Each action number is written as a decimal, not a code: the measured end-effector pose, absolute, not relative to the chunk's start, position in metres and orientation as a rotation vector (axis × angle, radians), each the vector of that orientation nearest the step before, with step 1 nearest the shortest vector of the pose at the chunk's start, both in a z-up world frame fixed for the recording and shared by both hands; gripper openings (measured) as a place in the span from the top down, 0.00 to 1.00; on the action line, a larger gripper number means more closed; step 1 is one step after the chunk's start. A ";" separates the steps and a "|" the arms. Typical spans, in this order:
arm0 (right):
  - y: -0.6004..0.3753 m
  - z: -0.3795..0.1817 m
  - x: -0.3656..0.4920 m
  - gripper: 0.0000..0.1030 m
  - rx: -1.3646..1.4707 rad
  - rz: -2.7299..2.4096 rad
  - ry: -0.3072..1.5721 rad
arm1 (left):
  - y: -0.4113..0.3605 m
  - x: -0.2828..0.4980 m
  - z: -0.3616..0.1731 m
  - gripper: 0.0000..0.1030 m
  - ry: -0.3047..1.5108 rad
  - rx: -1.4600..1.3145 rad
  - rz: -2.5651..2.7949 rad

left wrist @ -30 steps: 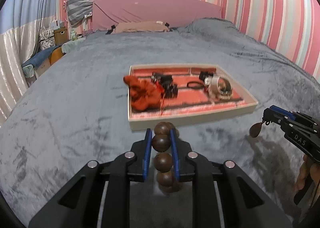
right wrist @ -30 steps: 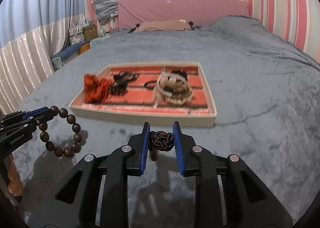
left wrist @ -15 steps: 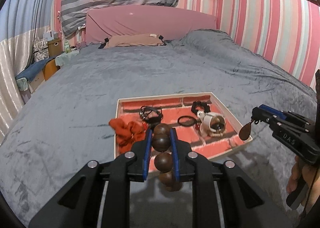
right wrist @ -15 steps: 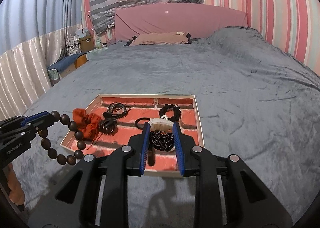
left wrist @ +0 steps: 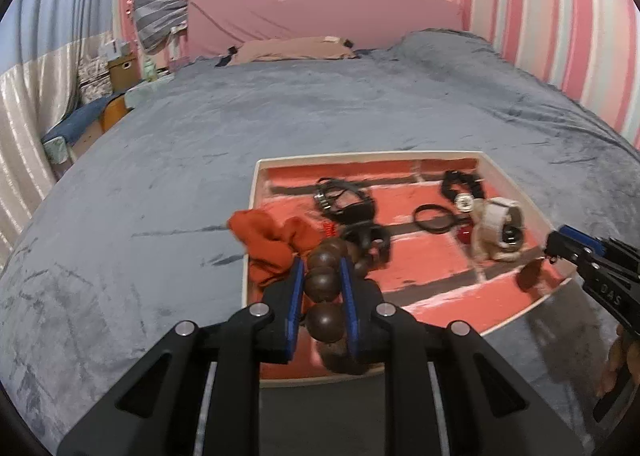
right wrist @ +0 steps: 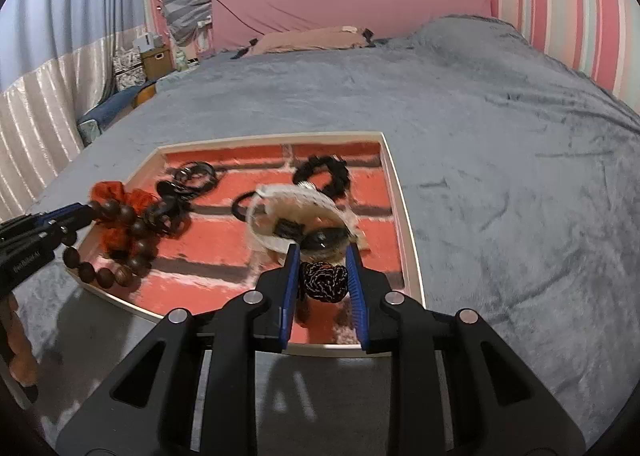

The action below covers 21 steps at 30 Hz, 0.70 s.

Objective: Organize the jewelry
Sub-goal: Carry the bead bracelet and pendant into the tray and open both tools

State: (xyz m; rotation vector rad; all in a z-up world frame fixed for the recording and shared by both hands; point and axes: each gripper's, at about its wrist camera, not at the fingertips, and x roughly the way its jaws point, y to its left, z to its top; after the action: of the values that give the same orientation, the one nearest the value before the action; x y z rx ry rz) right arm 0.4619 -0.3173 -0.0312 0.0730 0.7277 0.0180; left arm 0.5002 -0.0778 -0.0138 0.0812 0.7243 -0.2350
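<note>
Left claw [left wrist: 322,284] clamped on a bead bracelet [left wrist: 326,298], loop dangling low centre of the left view, over the near left part of the tray [left wrist: 256,172]. Right claw [right wrist: 322,276] pinched shut on a knotted black cord [right wrist: 323,281], hanging low centre of the right view above the tray's near right corner.

Likely trouble: beads swinging into the red cloth [left wrist: 272,244] or snagging the black rings [left wrist: 344,202] on release; cord dropping onto the white bangle [right wrist: 296,216] just beyond it rather than bare floor. Could also catch the near rim if lowered too soon.

Bare brick-print patches at lower centre of both views. Plenty of open bed [left wrist: 140,196] all round the tray.
</note>
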 end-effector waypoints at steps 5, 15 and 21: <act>-0.320 -0.036 0.464 0.76 0.068 -0.008 0.735 | -0.079 0.505 -0.036 0.81 0.766 0.103 -0.219; -0.323 -0.059 0.467 0.76 0.065 -0.024 0.785 | -0.080 0.507 -0.054 0.81 0.790 0.117 -0.214; -0.316 -0.062 0.471 0.76 0.024 -0.024 0.797 | -0.076 0.507 -0.060 0.79 0.795 0.103 -0.197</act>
State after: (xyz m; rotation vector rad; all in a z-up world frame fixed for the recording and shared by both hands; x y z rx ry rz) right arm 0.4706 -0.3164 -0.0617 0.0242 0.7967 -0.0236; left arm 0.5072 -0.0761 -0.0597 0.1026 0.7952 -0.1973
